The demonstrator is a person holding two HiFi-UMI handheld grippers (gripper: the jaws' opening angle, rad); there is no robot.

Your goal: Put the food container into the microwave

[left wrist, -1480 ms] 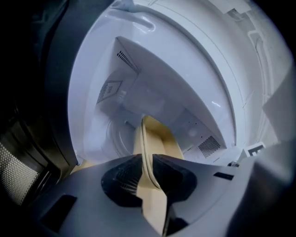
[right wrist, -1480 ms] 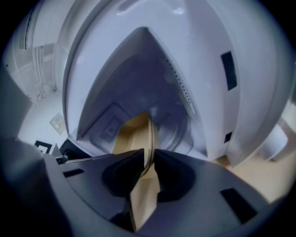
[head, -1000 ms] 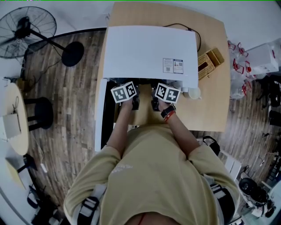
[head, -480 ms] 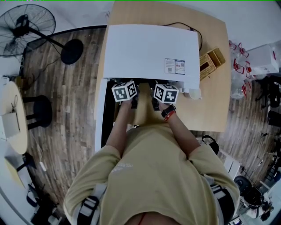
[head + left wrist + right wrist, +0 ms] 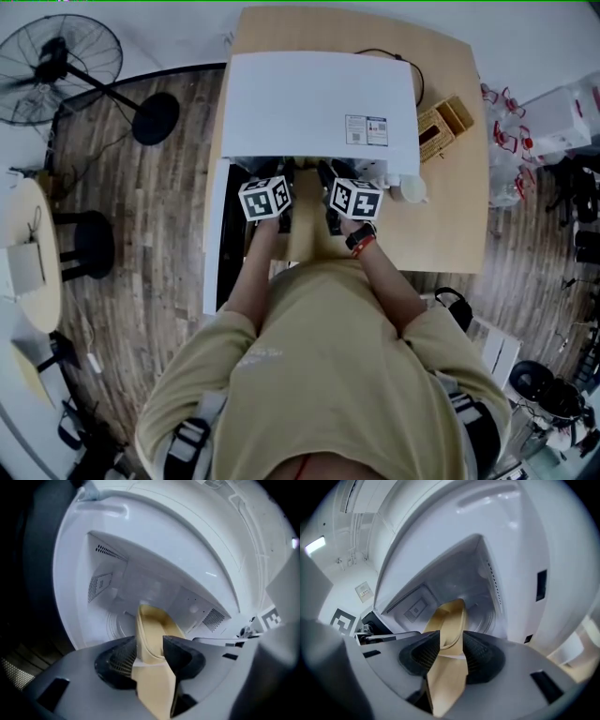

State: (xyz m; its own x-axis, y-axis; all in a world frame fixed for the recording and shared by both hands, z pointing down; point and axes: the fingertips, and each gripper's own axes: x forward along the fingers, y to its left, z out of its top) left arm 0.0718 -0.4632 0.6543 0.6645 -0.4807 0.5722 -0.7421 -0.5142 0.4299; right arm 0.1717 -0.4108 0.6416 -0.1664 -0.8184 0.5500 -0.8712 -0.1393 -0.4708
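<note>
Food container, a tan, shallow, rimmed tray, gripped at opposite edges by both tongs and carried at the mouth of the white box-shaped microwave.

Left gripper: black ribbed pads closed onto the container's rim, with only the wall's thickness between them. The tray's far end reaches ahead of the jaws into the white cavity, above the round turntable.

Right gripper: jaws likewise clamped on the food container, whose tip lies inside the opening just ahead of them; a perforated vent panel shows on the cavity wall beyond.

Head view: left gripper and right gripper side by side at the microwave's front edge. The open white door stands outboard of the left gripper. A small white cup sits just outboard of the right gripper on the light wooden table, with a woven basket farther off on that side.
</note>
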